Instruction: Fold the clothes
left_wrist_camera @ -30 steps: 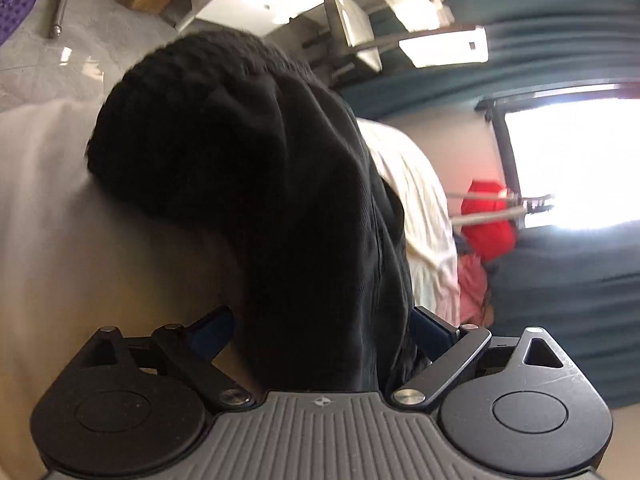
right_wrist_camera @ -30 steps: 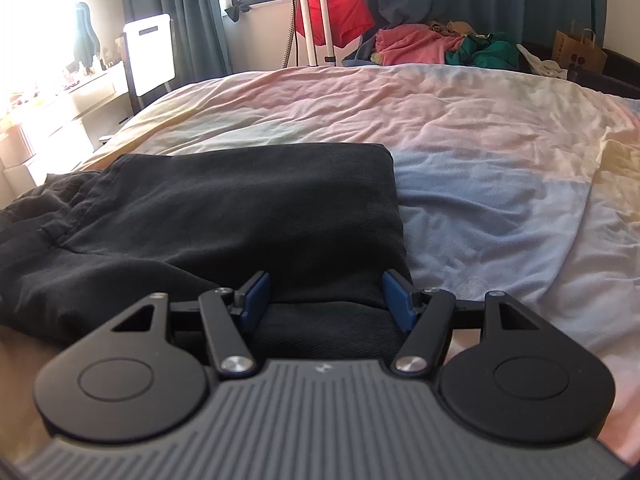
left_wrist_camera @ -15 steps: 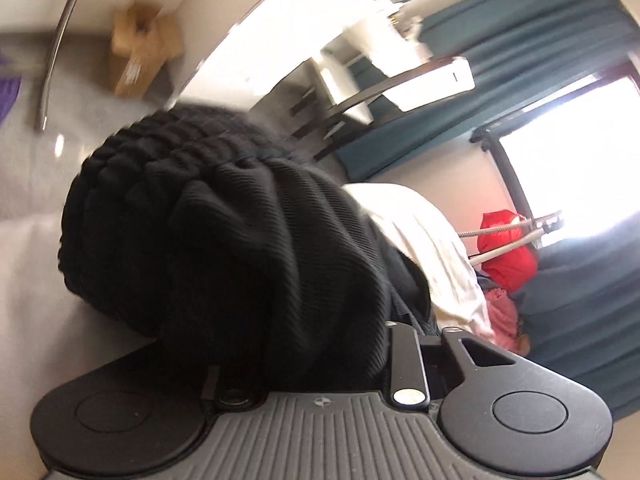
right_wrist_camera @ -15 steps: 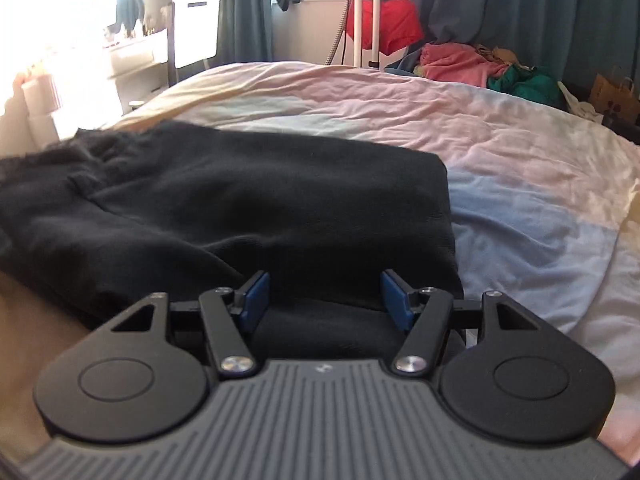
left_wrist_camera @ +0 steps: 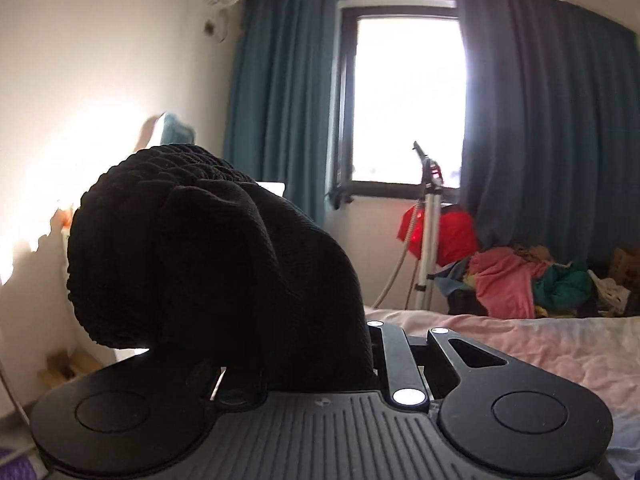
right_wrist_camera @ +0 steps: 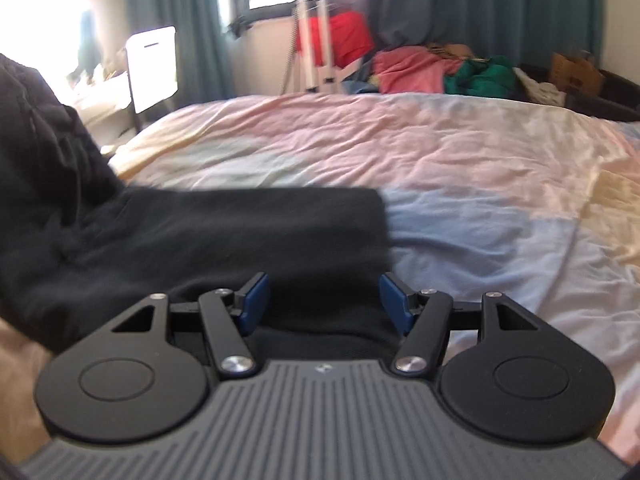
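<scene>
My left claw was clamped on a bunched ribbed end of the black garment, which rose above it and hid its fingertips. My right claw stood with its 2 blue pads apart, low over the garment's near edge on the pastel bedsheet, its left part lifted.

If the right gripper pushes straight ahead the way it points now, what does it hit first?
The black garment. The open right gripper already straddles its near edge, so the cloth lies directly ahead on the bedspread. Depth is hard to judge in the fisheye.
</scene>
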`<state>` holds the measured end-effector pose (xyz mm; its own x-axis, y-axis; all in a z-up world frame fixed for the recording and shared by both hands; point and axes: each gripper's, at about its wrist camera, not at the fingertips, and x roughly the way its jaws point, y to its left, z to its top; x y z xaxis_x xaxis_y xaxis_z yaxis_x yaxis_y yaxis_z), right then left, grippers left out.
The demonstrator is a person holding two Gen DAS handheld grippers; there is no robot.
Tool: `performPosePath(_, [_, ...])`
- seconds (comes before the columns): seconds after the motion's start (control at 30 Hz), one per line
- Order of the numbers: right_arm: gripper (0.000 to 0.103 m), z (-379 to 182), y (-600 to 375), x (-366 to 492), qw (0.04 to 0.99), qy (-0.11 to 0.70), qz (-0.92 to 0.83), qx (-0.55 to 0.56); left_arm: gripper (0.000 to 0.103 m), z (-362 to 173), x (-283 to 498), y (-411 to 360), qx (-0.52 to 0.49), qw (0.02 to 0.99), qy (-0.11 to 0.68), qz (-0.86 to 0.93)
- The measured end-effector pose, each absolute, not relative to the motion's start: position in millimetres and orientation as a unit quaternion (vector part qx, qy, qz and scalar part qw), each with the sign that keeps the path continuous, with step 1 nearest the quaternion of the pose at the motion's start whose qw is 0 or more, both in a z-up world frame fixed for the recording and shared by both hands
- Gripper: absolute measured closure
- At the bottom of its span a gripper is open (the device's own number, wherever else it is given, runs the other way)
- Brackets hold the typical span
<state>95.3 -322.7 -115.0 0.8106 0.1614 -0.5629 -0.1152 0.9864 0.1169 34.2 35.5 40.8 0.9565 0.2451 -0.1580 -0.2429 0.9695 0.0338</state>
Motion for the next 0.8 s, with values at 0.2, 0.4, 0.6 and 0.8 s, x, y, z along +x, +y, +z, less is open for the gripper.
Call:
performPosePath(0.2, [0.039, -96.5, -399.7, 92.1, 0.953, 0.260, -0.045, 0.146, 0.084, -11.6, 41.6, -108.0, 0.139, 0.987, 0.066, 0.047])
performPosePath(0.4, [0.037, -101.4, -453.5, 83.9, 0.930, 0.229, -0.071, 0.278, 0.083, -117.7, 39.9, -196.0, 0.301, 0.942, 0.149, -0.017])
performPosePath(0.6, [0.037, -114.9, -462.7, 91.4, 0.897, 0.217, 0.018, 0.386, 0.076, -133.5, 60.2, -179.6, 0.299, 0.940, 0.164, -0.029])
performPosePath(0.8, [0.037, -138.5, -456.3, 106.6, 0.830, 0.259, 0.107, 0.482, 0.021, -124.7, 70.9, -134.4, 0.287, 0.931, 0.221, -0.045])
